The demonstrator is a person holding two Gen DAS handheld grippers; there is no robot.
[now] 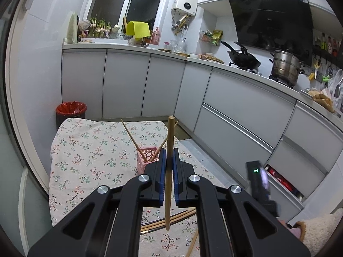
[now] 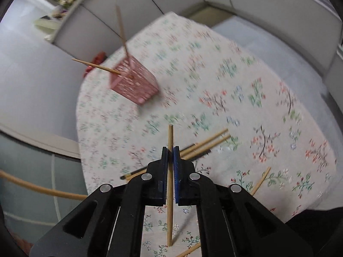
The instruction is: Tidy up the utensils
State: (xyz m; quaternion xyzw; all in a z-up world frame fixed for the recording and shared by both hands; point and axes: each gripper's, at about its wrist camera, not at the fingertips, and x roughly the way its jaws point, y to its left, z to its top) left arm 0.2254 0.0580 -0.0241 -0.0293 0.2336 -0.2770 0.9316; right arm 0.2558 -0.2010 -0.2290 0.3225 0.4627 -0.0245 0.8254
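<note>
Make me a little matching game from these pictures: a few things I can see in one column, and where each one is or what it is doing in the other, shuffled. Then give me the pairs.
Things
1. left gripper
2. pink holder
3. loose chopsticks
4. red-lined bin

Places or states
A. lying flat on the flowered cloth
B. on the floor past the table's far corner
C. shut on a single chopstick
D. standing on the cloth with two chopsticks leaning out of it

Pairs: 1-C, 2-D, 3-A, 4-B
</note>
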